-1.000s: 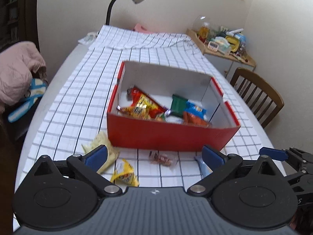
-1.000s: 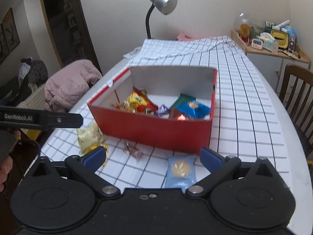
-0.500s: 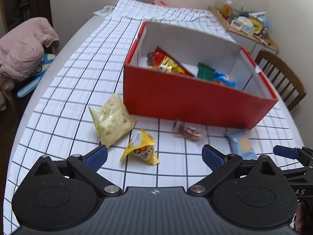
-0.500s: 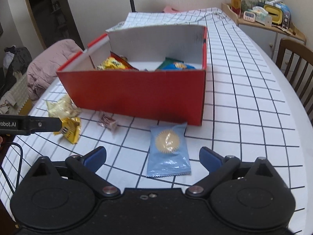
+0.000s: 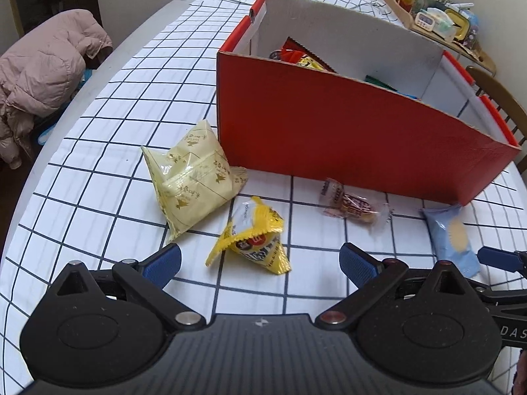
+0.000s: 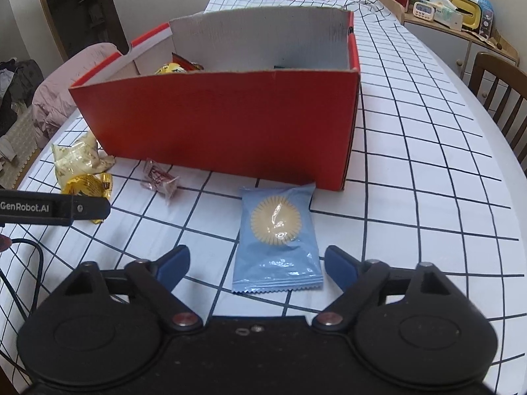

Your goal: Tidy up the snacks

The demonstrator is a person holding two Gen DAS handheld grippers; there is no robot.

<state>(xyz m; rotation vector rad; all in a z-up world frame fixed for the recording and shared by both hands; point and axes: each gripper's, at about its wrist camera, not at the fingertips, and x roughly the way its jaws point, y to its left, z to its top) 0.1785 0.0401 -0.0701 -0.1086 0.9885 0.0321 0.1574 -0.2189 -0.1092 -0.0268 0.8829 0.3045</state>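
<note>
A red cardboard box point(image 5: 346, 131) with several snacks inside stands on the checked tablecloth; it also shows in the right wrist view point(image 6: 230, 118). In front of it lie a pale yellow bag point(image 5: 191, 177), a small yellow packet point(image 5: 253, 237), a clear-wrapped brown candy point(image 5: 352, 202) and a light blue packet point(image 5: 451, 233). My left gripper point(image 5: 260, 261) is open, low over the small yellow packet. My right gripper point(image 6: 257, 263) is open with the blue packet point(image 6: 276, 240) between its fingers, not gripped. The left gripper's finger point(image 6: 56, 209) shows at the right view's left edge.
A pink jacket point(image 5: 42, 75) hangs on a chair to the left. A wooden chair point(image 6: 497, 95) stands at the table's right side. A shelf with bottles and small items point(image 6: 451, 3) is at the back right. The table edge curves close on both sides.
Both grippers have dropped lower and moved forward toward the loose snacks in front of the box. The box interior is now mostly hidden behind its near wall. Both stay open.
</note>
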